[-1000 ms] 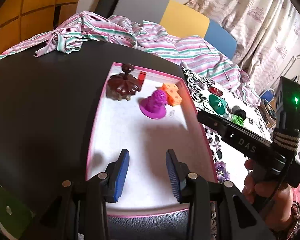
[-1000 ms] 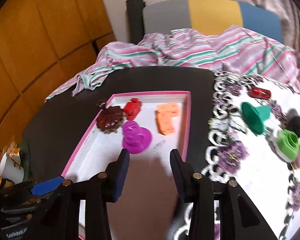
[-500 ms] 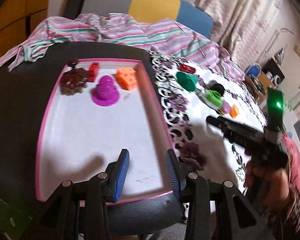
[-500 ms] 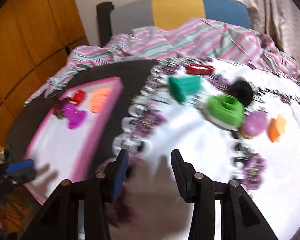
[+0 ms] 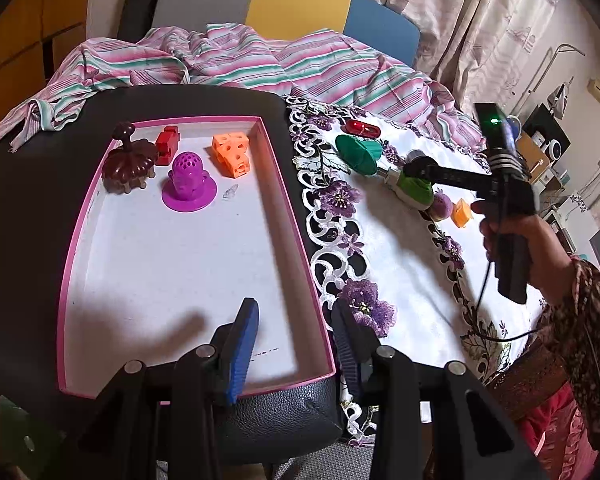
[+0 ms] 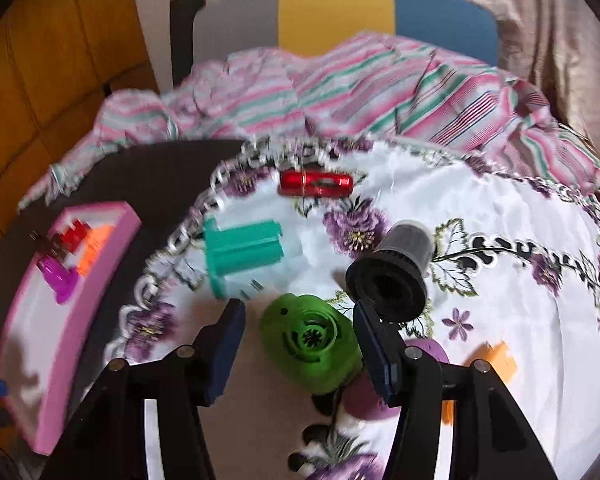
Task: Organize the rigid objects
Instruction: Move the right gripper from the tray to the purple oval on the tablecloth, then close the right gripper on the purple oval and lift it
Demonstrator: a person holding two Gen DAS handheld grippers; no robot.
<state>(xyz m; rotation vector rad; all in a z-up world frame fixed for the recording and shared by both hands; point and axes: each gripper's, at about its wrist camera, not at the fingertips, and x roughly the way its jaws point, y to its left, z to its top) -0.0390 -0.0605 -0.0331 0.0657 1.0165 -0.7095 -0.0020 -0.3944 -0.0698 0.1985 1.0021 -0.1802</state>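
right hand-held gripper: jaws just widened, straddling bright green ribbed plastic cap, pads not touching, likely set for pickup | left hand-held gripper: parted, empty, above pink-rimmed white tray left of cap, likely drop-off

a pink-and-green striped cloth lies crumpled along the far edge of the dark desk; behind it stands a chair back in grey, yellow and blue panels; a white tablecloth with purple flowers and cut-out lace edging covers the right part of the desk; a pale patterned curtain hangs at the right; orange-brown wooden panels fill the left wall.
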